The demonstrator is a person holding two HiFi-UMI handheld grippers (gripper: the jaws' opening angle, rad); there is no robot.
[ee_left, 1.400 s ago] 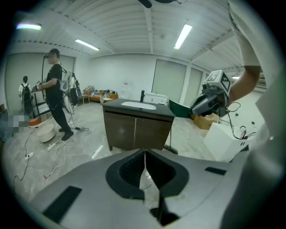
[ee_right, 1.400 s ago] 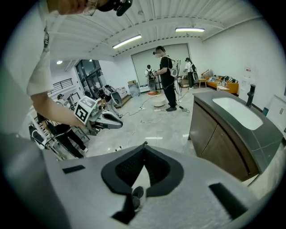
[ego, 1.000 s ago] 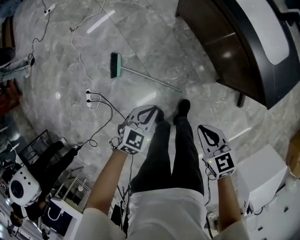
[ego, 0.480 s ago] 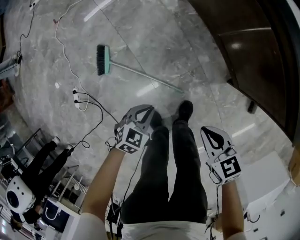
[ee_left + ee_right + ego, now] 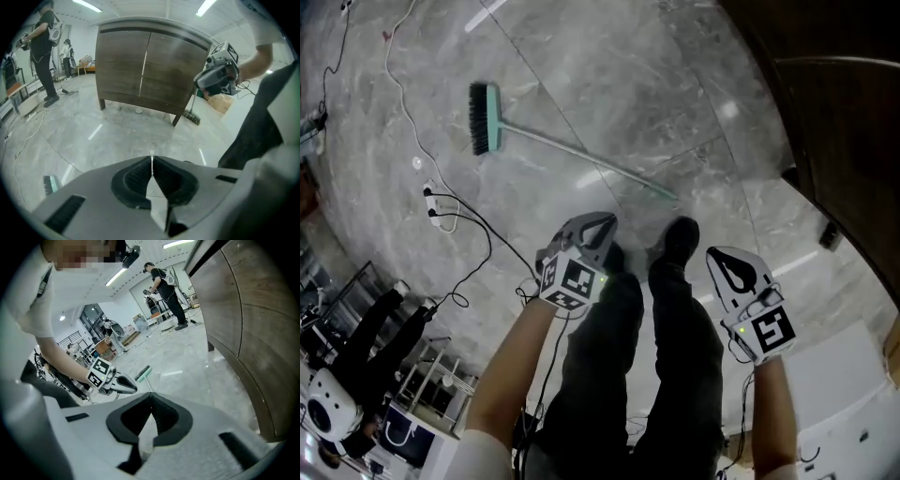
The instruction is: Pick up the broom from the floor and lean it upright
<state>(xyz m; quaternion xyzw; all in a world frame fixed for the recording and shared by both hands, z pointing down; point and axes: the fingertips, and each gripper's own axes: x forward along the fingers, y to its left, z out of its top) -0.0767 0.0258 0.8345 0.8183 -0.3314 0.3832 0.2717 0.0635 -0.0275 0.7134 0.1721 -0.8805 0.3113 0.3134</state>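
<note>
Broom (image 5: 581, 158) lies flat on the marble floor and nothing touches it. Its brush head is at about 10 o'clock from the person's shoes (image 5: 679, 236), and the handle tip ends just ahead of them at 12. Left gripper (image 5: 607, 223) has its jaws together and empty, and right gripper (image 5: 713, 252) is the same. Both hang over the legs, well apart from the handle. Risks as I judge them:

- Jaws must part before contact, or shut tips will only nudge the thin handle and roll it on the slick stone.
- A shoe could kick the tip.
- The cable (image 5: 461, 221) at 9 o'clock could snag a foot.
- Once leaned on the cabinet (image 5: 848, 122) at 2 o'clock, the broom's foot may skid on the polished floor.
</note>
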